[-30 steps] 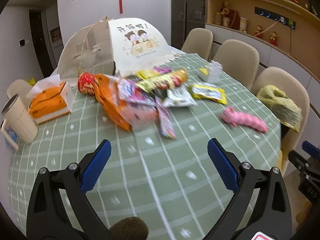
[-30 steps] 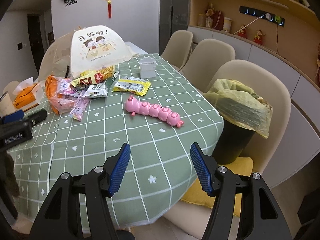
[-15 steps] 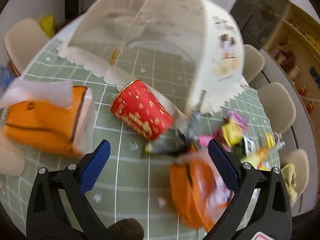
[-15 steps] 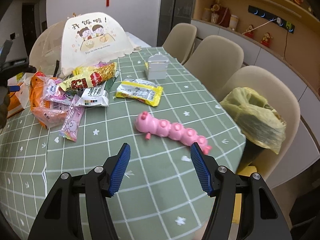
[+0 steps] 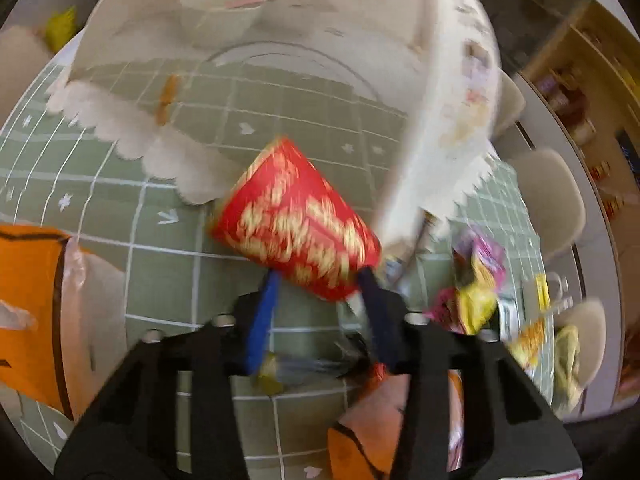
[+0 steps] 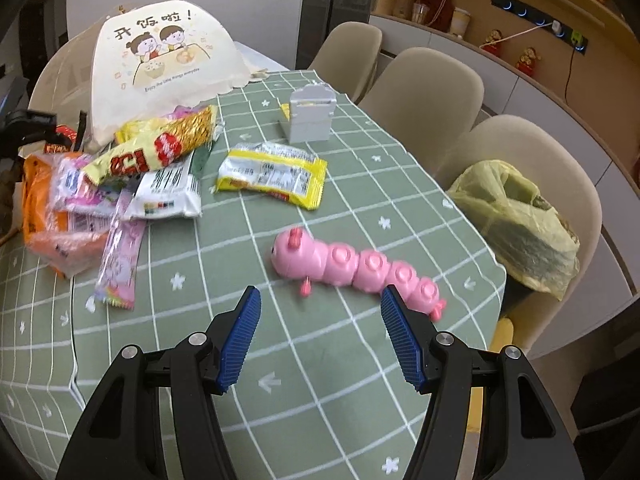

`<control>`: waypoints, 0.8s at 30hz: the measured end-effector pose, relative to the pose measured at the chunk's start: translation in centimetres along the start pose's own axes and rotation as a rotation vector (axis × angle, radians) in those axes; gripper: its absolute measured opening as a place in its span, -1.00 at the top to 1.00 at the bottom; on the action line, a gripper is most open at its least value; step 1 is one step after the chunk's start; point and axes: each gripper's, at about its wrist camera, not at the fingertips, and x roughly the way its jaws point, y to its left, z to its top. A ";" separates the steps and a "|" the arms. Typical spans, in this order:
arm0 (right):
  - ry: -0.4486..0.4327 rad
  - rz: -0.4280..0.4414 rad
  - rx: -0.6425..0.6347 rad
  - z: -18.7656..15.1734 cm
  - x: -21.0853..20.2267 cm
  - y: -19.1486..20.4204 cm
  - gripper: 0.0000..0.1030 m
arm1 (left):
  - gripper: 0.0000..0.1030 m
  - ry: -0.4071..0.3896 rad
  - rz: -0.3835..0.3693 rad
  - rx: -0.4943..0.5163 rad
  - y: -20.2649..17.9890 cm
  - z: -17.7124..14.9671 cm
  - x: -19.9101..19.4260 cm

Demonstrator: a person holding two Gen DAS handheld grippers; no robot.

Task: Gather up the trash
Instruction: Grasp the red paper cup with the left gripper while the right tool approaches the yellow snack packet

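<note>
A red paper cup with gold print (image 5: 296,220) lies on its side on the green checked tablecloth. My left gripper (image 5: 320,280) has closed in on the cup's wide end, one blue pad on each side; the frame is blurred. In the right wrist view, several snack wrappers lie in a pile (image 6: 132,176), with a yellow wrapper (image 6: 272,176) apart from it. My right gripper (image 6: 320,340) is open and empty above the cloth, just short of a pink caterpillar toy (image 6: 352,264). A bin with a yellow-green bag (image 6: 516,216) stands at the table's right edge.
A cream mesh food cover (image 6: 160,64) stands at the back of the table and shows just behind the cup in the left wrist view (image 5: 280,60). An orange tissue pack (image 5: 36,304) lies left. A grey holder (image 6: 310,118) stands mid-table. Beige chairs (image 6: 432,92) line the right side.
My left gripper swung from the table's middle to the red cup and narrowed its jaws around it. My right gripper moved forward over the table toward the pink toy, still open.
</note>
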 end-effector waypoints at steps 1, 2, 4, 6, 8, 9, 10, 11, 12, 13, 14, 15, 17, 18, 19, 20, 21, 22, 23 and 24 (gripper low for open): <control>0.004 0.015 -0.001 0.5 0.2 0.2 -0.15 | 0.47 -0.002 -0.040 0.046 -0.7 -0.4 -0.5; 0.008 0.030 -0.005 1.0 0.5 0.6 -0.15 | 0.59 -0.004 -0.072 0.079 -1.2 -0.8 -0.8; 0.006 0.049 -0.033 2.1 1.0 1.7 -0.15 | 0.63 -0.013 -0.099 0.126 -1.7 -1.3 -1.4; -0.002 0.051 -0.080 3.0 1.3 3.3 -0.15 | 0.62 -0.020 -0.096 0.126 -1.4 -1.5 -1.8; -0.005 0.065 -0.097 3.4 1.4 4.4 -0.15 | 0.24 -0.042 -0.111 0.055 0.2 -1.3 -2.5; -0.003 0.078 -0.099 3.5 1.6 4.7 -0.15 | -0.04 -0.049 -0.125 0.012 1.0 -1.1 -2.6; 0.004 0.093 -0.100 3.5 1.8 5.1 -0.15 | -0.17 -0.062 -0.143 -0.040 2.1 -0.7 -2.8; 0.012 0.097 -0.103 3.4 2.0 5.4 -0.15 | -0.33 -0.067 -0.131 -0.074 2.7 -0.3 -2.8; 0.019 0.096 -0.107 3.2 2.2 5.7 -0.15 | -0.43 -0.071 -0.108 -0.096 3.1 -0.1 -2.7; 0.029 0.093 -0.115 3.0 2.5 6.1 -0.15 | -0.44 -0.075 -0.079 -0.117 3.6 0.3 -2.5; 0.036 0.092 -0.120 2.7 2.6 6.2 -0.15 | -0.44 -0.075 -0.056 -0.128 3.9 0.5 -2.3; 0.043 0.091 -0.126 2.5 2.7 6.4 -0.15 | -0.44 -0.067 -0.036 -0.136 4.2 0.4 -2.2; 0.046 0.083 -0.137 2.2 2.8 6.5 -0.15 | -0.41 -0.030 -0.038 -0.165 4.6 0.2 -1.6; 0.046 0.076 -0.140 2.1 2.9 6.5 -0.15 | -0.41 -0.018 -0.067 -0.179 4.9 -0.2 -1.7; 0.046 0.072 -0.139 2.0 2.9 6.4 -0.15 | -0.40 -0.019 -0.081 -0.182 4.9 -0.5 -1.8; 0.047 0.072 -0.133 2.0 3.0 6.3 -0.15 | -0.36 -0.028 -0.099 -0.184 4.9 -1.0 -2.3; 0.049 0.072 -0.126 2.0 3.1 6.1 -0.15 | -0.36 -0.047 -0.123 -0.179 4.8 -1.3 -2.9; 0.050 0.072 -0.117 2.0 3.2 5.9 -0.15 | -0.36 -0.084 -0.140 -0.145 4.5 -1.7 -4.1; 0.052 0.070 -0.111 2.0 3.3 5.8 -0.15 | -0.36 -0.105 -0.135 -0.115 4.3 -1.9 -4.8; 0.054 0.069 -0.107 2.0 3.3 5.7 -0.15 | -0.36 -0.131 -0.126 -0.075 3.9 -1.8 -5.6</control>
